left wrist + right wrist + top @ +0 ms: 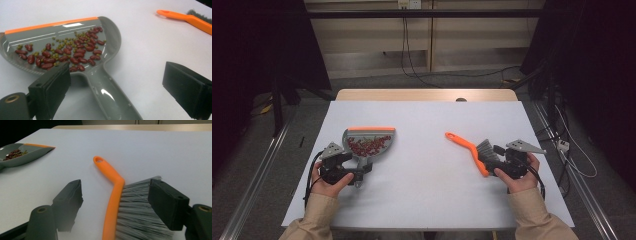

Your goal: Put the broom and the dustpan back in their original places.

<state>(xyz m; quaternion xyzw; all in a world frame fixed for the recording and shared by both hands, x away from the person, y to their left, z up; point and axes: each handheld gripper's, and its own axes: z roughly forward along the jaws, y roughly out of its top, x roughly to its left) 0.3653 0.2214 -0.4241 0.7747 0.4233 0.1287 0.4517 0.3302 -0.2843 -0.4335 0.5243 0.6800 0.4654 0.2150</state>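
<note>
A grey dustpan (347,136) with an orange lip lies flat on the left of the white table (427,115), holding red beans (72,53) mixed with small green ones. My left gripper (357,172) is open, its jaws standing wide apart on either side of the dustpan's handle (107,95) without touching it. On the right lies an orange-handled brush (467,146) with grey bristles (137,207). My right gripper (494,161) is open too; the brush's handle (112,185) and bristles rest on the table between its jaws, apart from the left pad.
The table's wooden far edge (427,95) borders a floor with cables. A broad bare stretch of tabletop separates the dustpan (27,155) and the brush (185,17). A person's hands in beige sleeves come in from the near edge.
</note>
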